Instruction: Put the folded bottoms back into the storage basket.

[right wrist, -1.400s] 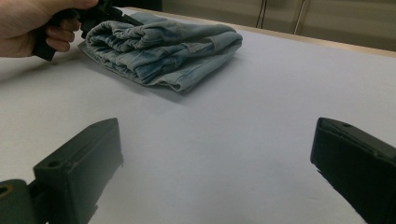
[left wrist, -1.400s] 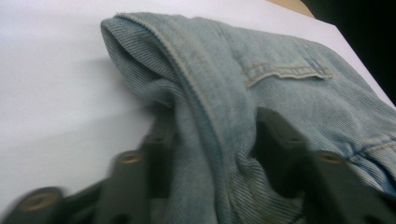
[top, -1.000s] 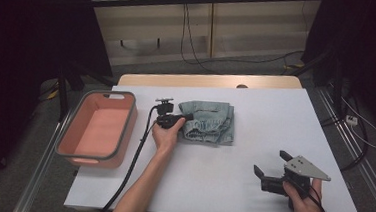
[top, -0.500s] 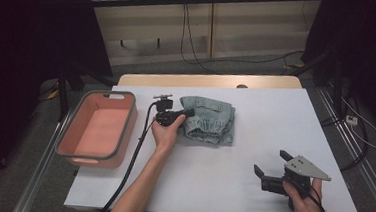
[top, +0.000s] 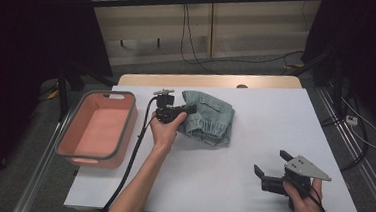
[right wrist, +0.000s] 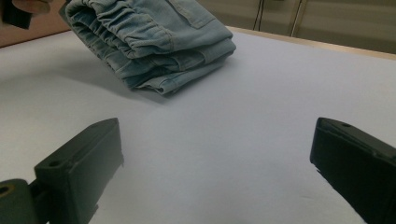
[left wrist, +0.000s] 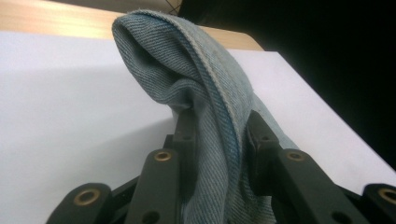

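Folded light-blue jeans [top: 210, 118] lie on the white table [top: 242, 155] a little left of centre, and my left gripper [top: 190, 109] is shut on their left edge. In the left gripper view the denim [left wrist: 205, 88] bulges up between the two black jaws, which press on it from both sides, and that edge is lifted off the table. My right gripper [top: 271, 168] rests near the front right of the table, open, jaws pointing left toward the jeans. Its own view has the folded jeans [right wrist: 159, 37] farther off and bare table between the wide-apart jaws.
A pink bin [top: 99, 127] with a grey rim stands at the table's left edge, beside my left forearm. A black cable [top: 132, 157] trails from the left gripper back over the table's front edge. Cables lie on the floor behind the table.
My left hand has risen a little with the jeans' edge in its gripper, lifting that side of the fold. The right gripper has stayed where it was.
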`<action>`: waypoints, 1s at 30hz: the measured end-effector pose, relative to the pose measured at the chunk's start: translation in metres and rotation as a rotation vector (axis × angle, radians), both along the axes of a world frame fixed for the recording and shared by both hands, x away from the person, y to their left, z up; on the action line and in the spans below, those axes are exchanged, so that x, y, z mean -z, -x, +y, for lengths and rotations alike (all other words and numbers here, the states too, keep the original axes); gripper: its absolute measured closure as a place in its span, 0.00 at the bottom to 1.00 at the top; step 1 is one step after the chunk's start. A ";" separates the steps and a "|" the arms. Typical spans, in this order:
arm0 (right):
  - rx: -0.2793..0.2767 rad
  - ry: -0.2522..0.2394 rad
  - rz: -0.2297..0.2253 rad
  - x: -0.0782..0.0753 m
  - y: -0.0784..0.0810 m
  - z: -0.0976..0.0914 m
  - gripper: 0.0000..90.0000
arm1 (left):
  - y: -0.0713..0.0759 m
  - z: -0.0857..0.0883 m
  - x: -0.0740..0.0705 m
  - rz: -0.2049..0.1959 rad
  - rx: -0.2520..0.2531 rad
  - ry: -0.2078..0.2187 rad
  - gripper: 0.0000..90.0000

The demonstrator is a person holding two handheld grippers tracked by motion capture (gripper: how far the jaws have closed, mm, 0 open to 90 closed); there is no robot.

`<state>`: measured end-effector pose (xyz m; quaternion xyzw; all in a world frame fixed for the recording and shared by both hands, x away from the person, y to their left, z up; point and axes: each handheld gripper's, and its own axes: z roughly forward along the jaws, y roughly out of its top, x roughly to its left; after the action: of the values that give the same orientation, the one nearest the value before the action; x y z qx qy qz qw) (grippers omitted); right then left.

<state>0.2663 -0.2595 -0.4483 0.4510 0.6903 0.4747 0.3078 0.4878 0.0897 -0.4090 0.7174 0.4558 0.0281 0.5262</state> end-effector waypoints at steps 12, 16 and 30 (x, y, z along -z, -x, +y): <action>0.001 0.003 -0.001 0.000 0.000 0.000 0.03 | 0.006 0.011 -0.016 -0.033 0.006 -0.015 0.79; 0.003 0.002 0.000 0.000 0.001 -0.001 0.03 | 0.008 0.014 -0.021 -0.040 0.007 -0.027 0.79; 0.005 0.003 -0.002 -0.001 0.001 -0.001 0.03 | 0.014 0.022 -0.033 -0.064 0.035 -0.012 0.79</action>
<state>0.2655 -0.2606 -0.4478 0.4516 0.6896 0.4734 0.3105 0.4742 0.1122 -0.3759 0.7270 0.4261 0.0444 0.5366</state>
